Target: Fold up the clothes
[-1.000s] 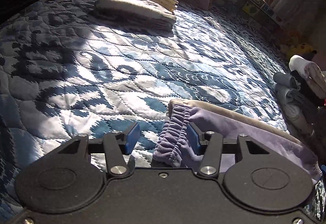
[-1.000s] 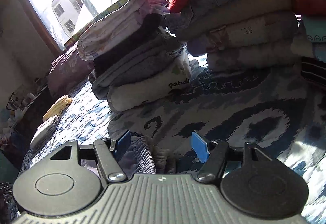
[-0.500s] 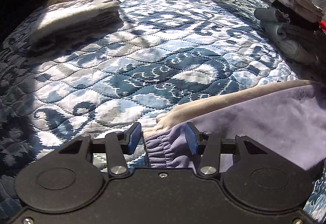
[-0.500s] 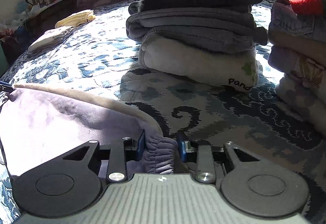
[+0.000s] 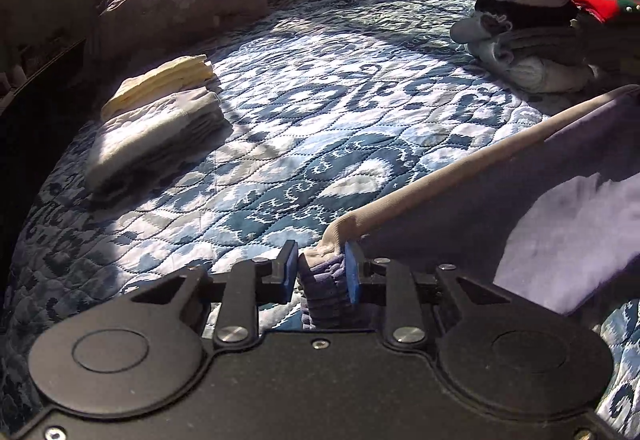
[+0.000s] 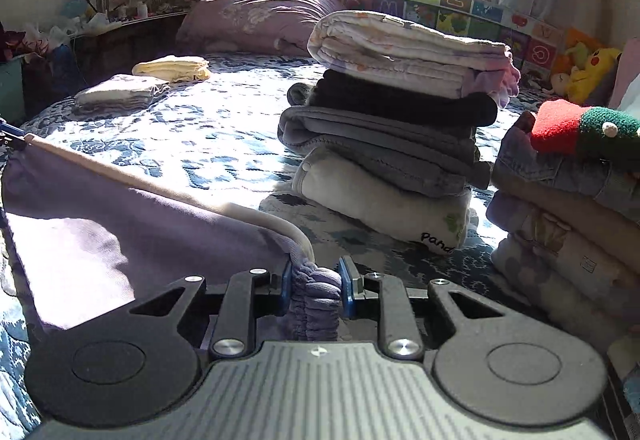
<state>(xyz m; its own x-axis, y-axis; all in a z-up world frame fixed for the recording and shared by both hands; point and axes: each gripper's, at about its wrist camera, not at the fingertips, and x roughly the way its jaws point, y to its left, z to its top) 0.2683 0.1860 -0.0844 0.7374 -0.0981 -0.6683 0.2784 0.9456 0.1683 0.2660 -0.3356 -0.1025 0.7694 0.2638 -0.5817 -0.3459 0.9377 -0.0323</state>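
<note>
A purple garment (image 5: 540, 215) with a beige edge strip and a ribbed elastic band is held up over the blue patterned bedspread (image 5: 328, 119). My left gripper (image 5: 322, 272) is shut on one gathered end of the elastic band. My right gripper (image 6: 314, 282) is shut on the other gathered end. The purple garment (image 6: 120, 224) stretches taut between them, its beige edge running leftward to the left gripper's blue tip at the frame edge in the right wrist view.
A stack of folded clothes (image 6: 400, 127) stands close ahead of the right gripper, a second stack (image 6: 568, 207) with a red and green knit to its right. Two small folded piles (image 5: 160, 119) lie far left near a purple pillow (image 5: 180, 3). Plush toys (image 6: 588, 67) sit by the window.
Both grippers closed from open onto the elastic band ends, then lifted and pulled apart, drawing the purple garment taut above the bed. Both views swung toward the window.
</note>
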